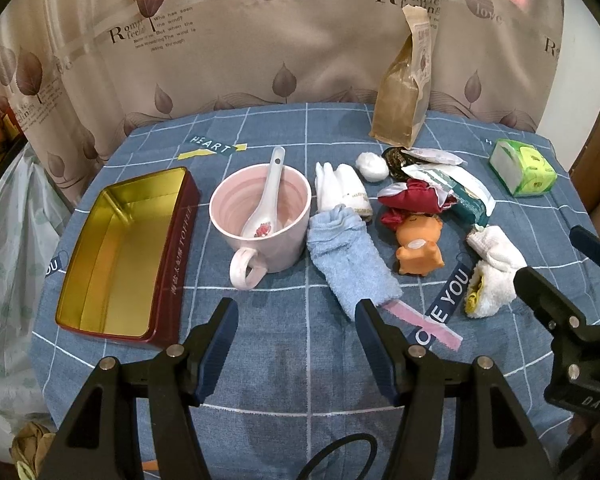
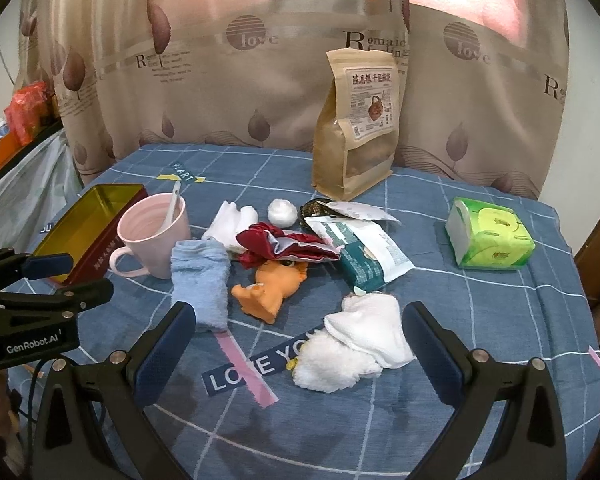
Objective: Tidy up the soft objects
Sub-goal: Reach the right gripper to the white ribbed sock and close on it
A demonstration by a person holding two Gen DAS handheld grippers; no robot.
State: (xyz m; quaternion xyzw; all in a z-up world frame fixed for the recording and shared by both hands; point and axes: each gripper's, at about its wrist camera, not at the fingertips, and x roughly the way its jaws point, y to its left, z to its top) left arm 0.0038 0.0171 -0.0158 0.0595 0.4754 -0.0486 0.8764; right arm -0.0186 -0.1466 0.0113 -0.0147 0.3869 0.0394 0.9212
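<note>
A light blue sock (image 1: 350, 260) (image 2: 202, 280) lies beside a pink mug (image 1: 260, 220) (image 2: 154, 232). Behind it lie a white glove (image 1: 340, 190) (image 2: 230, 222), a cotton ball (image 1: 372, 166) (image 2: 282, 212), a red cloth (image 1: 412, 198) (image 2: 288, 246) and an orange toy (image 1: 418, 246) (image 2: 268, 286). White fluffy socks (image 1: 492, 272) (image 2: 356, 342) lie at the front right. An open gold-lined tin (image 1: 128, 248) (image 2: 96, 216) stands at the left. My left gripper (image 1: 296, 344) is open and empty, just short of the blue sock. My right gripper (image 2: 296, 356) is open and empty, its fingers either side of the white socks.
A brown paper bag (image 1: 404, 92) (image 2: 358, 124) stands at the back. A green tissue pack (image 1: 524, 166) (image 2: 490, 234) lies at the right. Wipe packets (image 1: 456, 188) (image 2: 370, 254) lie mid-table. A white spoon (image 1: 266, 196) is in the mug. A curtain hangs behind the blue checked tablecloth (image 1: 280, 380).
</note>
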